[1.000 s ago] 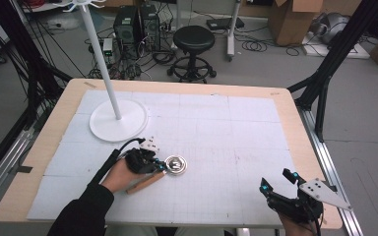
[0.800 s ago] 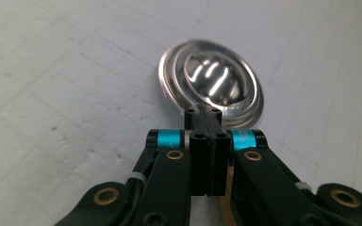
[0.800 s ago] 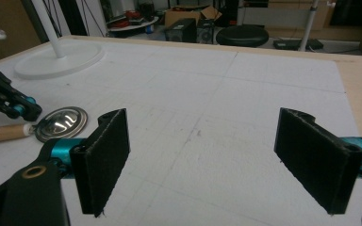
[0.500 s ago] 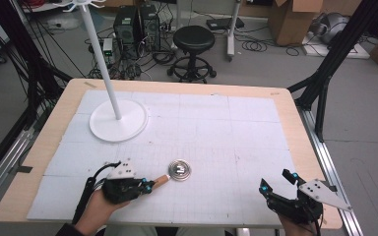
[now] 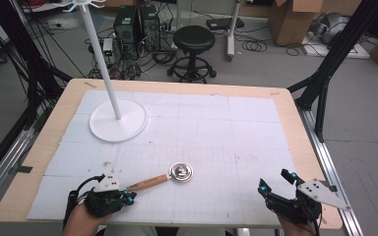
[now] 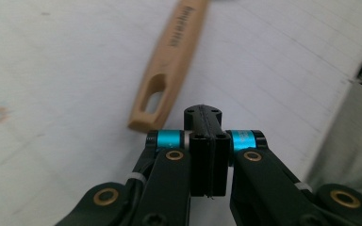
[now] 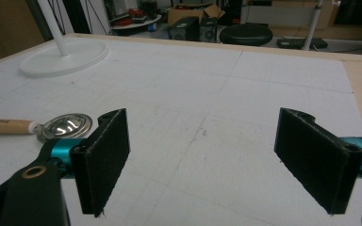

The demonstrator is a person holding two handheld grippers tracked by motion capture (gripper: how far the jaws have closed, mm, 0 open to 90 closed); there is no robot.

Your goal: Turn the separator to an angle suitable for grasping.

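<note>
Wooden-handled ladle (image 5: 162,178), with a small steel bowl, lies flat on the white mat (image 5: 216,128) in the lower centre of the high view, its handle running toward the lower left. Left gripper (image 5: 128,195) sits at the lower left, just off the handle's free end, its jaws pressed together with nothing between them. A second earlier this gripper lay over the handle, close to the bowl; it has since drawn back toward the lower edge of the frame, and the ladle, which was partly covered, lies bare and slightly turned. Right gripper (image 5: 275,183) rests at the lower right, well apart from the ladle, jaws spread wide and empty, where it was a second ago. White stand (image 5: 118,120), a disc base with an upright pole, occupies the upper left.

Left gripper view: the closed jaws rise at bottom centre; the handle's end, with its hanging slot (image 6: 156,96), lies just beyond and left of the tips, untouched.

Right gripper view: the two pads (image 7: 104,155) stand far apart at the lower corners; the ladle's bowl (image 7: 66,126) shows at middle left, the stand's base at upper left.

Judgement: the ladle has been released or nudged, not gripped; a fresh approach with opened jaws would be needed before any lift.
</note>
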